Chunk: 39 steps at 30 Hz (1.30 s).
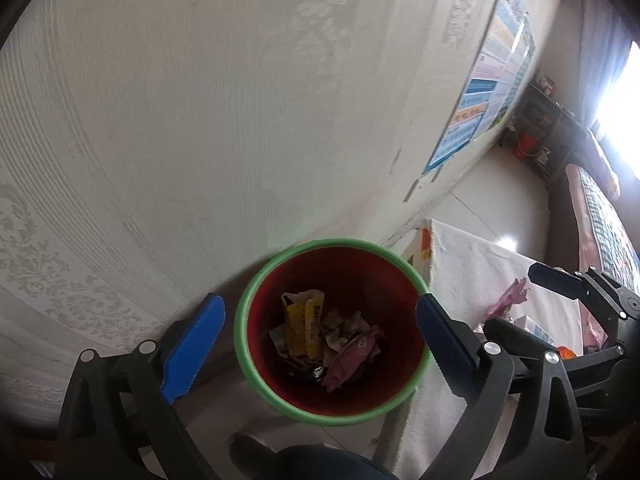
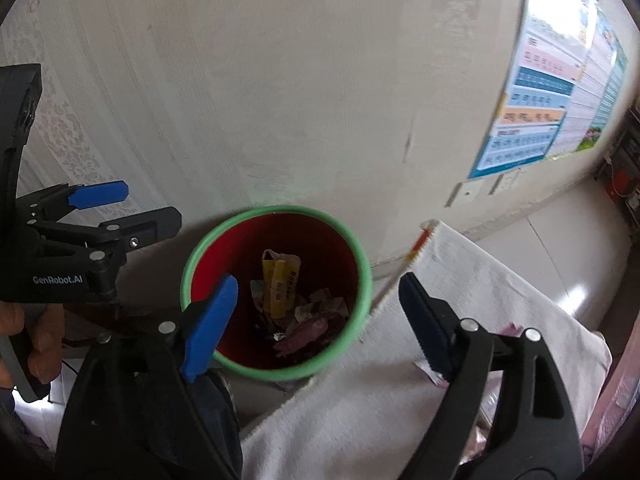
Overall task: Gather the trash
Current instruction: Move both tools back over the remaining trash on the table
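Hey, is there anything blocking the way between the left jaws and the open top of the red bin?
Nothing visible. The left gripper hangs open and empty right above the red bin, whose mouth is uncovered, with wrappers lying at the bottom.

The mouth of the red bin (image 1: 340, 408) with the green rim is lying open from above, only crumpled wrappers (image 1: 320, 336) sitting low at its bottom, so the drop into it is standing free. The patterned wall (image 1: 200, 120) is closing off the bin's far side, touching or nearly touching the rim, and the white-clothed table (image 2: 460, 280) is crowding in just beside the bin on the right. Both the left gripper (image 1: 320, 344) and the right gripper (image 2: 316, 320) are hanging empty with jaws spread wide above the bin, crowding the space over it.
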Available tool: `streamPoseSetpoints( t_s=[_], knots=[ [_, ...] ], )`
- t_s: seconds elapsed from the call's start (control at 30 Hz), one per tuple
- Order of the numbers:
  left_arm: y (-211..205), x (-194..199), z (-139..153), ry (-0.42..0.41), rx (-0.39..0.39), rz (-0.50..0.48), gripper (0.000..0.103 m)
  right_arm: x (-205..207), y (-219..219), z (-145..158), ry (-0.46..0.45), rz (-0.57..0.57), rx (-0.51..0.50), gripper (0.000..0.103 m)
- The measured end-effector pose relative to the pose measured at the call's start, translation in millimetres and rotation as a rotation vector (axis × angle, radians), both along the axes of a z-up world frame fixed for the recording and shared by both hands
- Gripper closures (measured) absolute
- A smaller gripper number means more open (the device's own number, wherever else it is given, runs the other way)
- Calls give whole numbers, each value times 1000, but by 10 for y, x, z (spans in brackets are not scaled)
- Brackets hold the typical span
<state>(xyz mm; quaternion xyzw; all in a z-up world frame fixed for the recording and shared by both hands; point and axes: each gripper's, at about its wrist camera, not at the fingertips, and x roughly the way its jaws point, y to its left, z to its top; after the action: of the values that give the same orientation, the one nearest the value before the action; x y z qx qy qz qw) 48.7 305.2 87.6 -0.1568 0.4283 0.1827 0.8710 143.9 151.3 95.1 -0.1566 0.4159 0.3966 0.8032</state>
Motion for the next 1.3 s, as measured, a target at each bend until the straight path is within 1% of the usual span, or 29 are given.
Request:
streamPoseSetpoints(
  t_s=[0.2,0.57,1.07,1.3],
  knots=[
    [-372,24,106,-11,11,-53,10,-34,-437,57,5,-62,14,19],
    [-1187,179,223,-27,20,-188,10,-61,-1385,135,-1,-196,26,18],
    [-2135,408,205,-16,26,-330,10,-37,-2494,19,15,-352,33,18],
    [-2515,504,142,-10,4,-384,10,-44,-2985,-36,14,-429,22,18]
  ],
)
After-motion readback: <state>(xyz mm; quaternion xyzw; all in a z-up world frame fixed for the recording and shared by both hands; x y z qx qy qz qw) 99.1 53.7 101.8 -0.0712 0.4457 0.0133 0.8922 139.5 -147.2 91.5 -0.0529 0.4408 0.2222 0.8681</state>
